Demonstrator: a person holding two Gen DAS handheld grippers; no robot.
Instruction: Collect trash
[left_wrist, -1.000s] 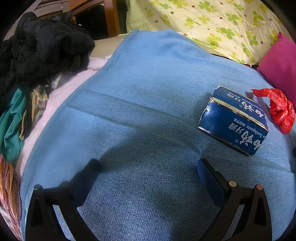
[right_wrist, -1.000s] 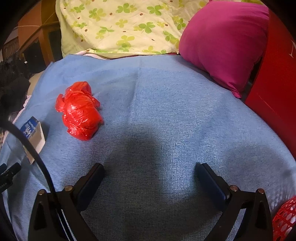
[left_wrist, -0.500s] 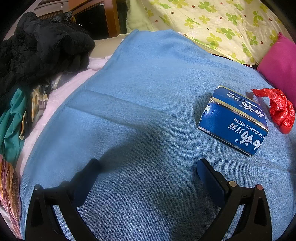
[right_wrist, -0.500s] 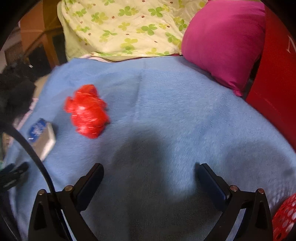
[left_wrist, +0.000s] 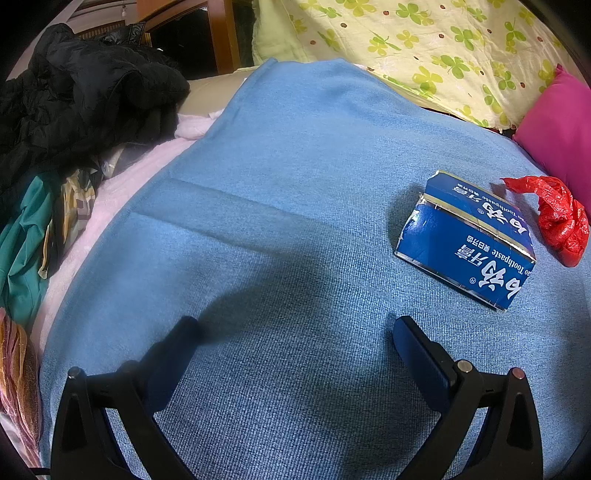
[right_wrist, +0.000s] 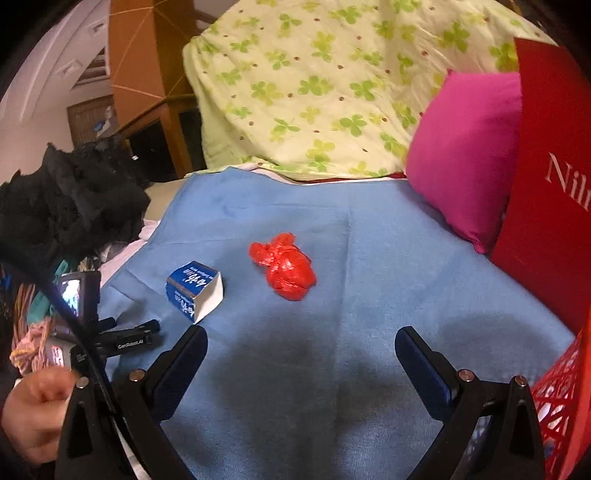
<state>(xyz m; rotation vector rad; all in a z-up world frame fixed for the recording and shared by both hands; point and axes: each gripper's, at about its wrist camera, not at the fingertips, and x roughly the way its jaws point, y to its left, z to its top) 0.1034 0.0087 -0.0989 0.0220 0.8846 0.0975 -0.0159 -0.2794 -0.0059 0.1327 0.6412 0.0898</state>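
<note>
A blue toothpaste box (left_wrist: 466, 240) lies on the blue blanket (left_wrist: 295, 206), with a crumpled red plastic bag (left_wrist: 557, 218) just right of it. My left gripper (left_wrist: 295, 332) is open and empty, low over the blanket, left of and nearer than the box. In the right wrist view the box (right_wrist: 194, 291) sits left of the red bag (right_wrist: 286, 269). My right gripper (right_wrist: 301, 345) is open and empty, raised above the blanket, with the bag ahead of it. The left gripper's body (right_wrist: 110, 339) shows at the left edge there.
A pink pillow (right_wrist: 465, 147) and a red carton (right_wrist: 550, 184) stand at the right, with a red mesh basket (right_wrist: 557, 398) at the lower right. A floral quilt (right_wrist: 314, 85) lies behind. Black and coloured clothes (left_wrist: 74, 110) pile up at the left.
My right gripper has risen and pulled back, turning left, so the red bag and box now sit ahead near the centre. The left gripper has stayed still.
</note>
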